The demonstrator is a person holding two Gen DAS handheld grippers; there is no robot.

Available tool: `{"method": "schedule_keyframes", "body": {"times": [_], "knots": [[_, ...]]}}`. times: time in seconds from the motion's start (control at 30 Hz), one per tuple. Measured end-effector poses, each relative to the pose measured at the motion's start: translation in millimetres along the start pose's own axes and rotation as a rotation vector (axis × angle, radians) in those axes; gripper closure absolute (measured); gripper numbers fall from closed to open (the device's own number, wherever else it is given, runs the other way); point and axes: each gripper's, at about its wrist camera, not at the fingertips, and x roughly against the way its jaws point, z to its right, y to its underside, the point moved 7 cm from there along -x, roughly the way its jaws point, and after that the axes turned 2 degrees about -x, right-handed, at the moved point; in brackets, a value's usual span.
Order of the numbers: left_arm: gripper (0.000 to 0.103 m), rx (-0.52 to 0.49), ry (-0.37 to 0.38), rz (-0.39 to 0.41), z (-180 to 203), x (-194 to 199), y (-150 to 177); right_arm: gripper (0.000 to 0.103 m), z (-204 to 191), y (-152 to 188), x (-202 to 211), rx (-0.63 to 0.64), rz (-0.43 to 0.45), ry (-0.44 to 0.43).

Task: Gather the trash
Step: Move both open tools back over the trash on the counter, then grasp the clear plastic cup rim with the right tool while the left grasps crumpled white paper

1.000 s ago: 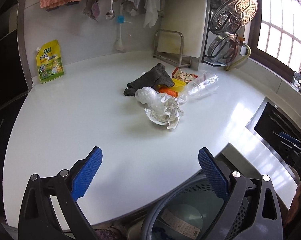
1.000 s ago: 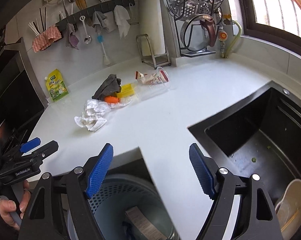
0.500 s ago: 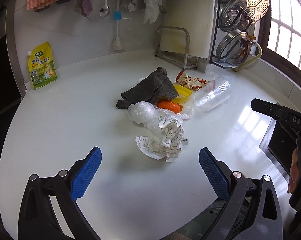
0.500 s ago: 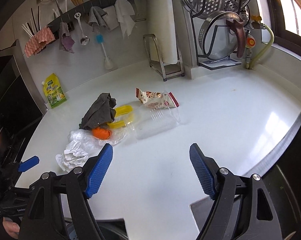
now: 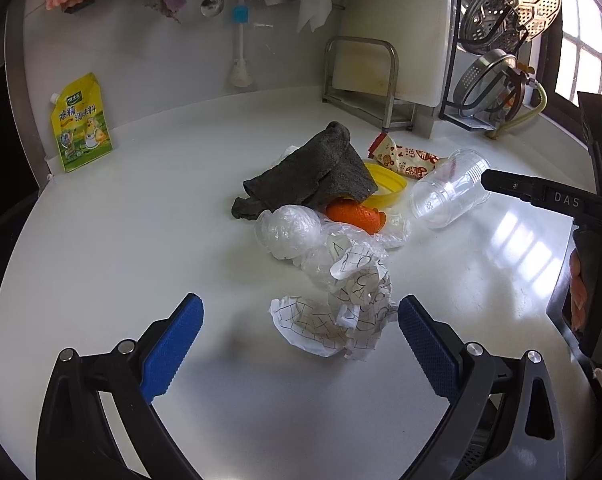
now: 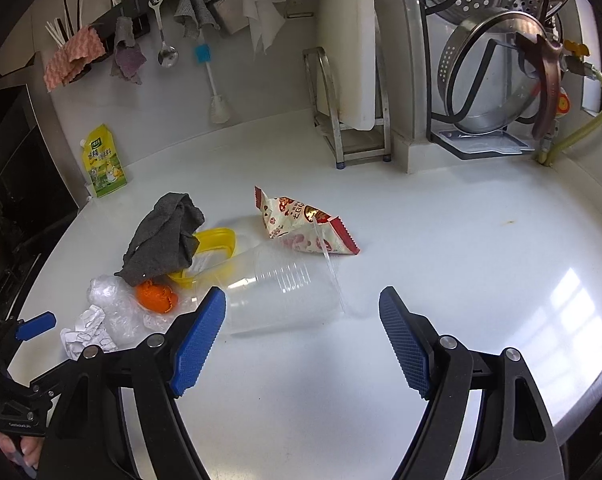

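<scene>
Currently, a small heap of trash is seen near the middle of a white bench (image 5: pixel 121 240). At the near end of the heap, a crumpled paper (image 5: pixel 341 316) printed with a grid pattern is found, lying between the spread blue pads of the left gripper (image 5: pixel 299 344) as framed in the left wrist view, though no contact with either pad is shown. Just beyond the paper, a wad of clear plastic film (image 5: pixel 287 228) is seen, touching an orange peel (image 5: pixel 355 216). A dark grey cloth (image 5: pixel 317 172) is draped partly over a yellow lid (image 5: pixel 387 190), and a red and white snack wrapper (image 5: pixel 405 158) lies at the far right of the heap. A clear plastic cup (image 6: pixel 281 292) is lying on its side, its open mouth turned toward the wrapper. In the right wrist view, the right gripper (image 6: pixel 303 336) is held wide apart over the bench, with the cup seen just beyond its left pad and nothing pinched between the pads. At the right edge of the left wrist view, the right gripper's black body is seen reaching toward the cup. Far to the left, a yellow seasoning pouch (image 5: pixel 81 124) is propped against the wall. At the far side, a white cutting board (image 6: pixel 349 44) is stood in a metal rack, and a steel steamer tray (image 5: pixel 513 4) is held in a wire stand at the far right.
</scene>
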Motion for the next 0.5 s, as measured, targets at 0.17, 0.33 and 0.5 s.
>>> {"method": "schedule_keyframes", "body": {"times": [0.17, 0.33, 0.5], "knots": [[0.007, 0.045, 0.01, -0.017, -5, -5, 2, 0.027, -3, -7, -13, 0.054, -0.017, -0.084], [0.007, 0.037, -0.007, -0.012, -5, -4, 0, 0.027, -9, -9, -29, 0.07, -0.053, -0.149], [0.007, 0.033, -0.008, -0.01, -4, -2, -1, 0.028, -21, -10, -31, 0.082, -0.054, -0.191]]}}
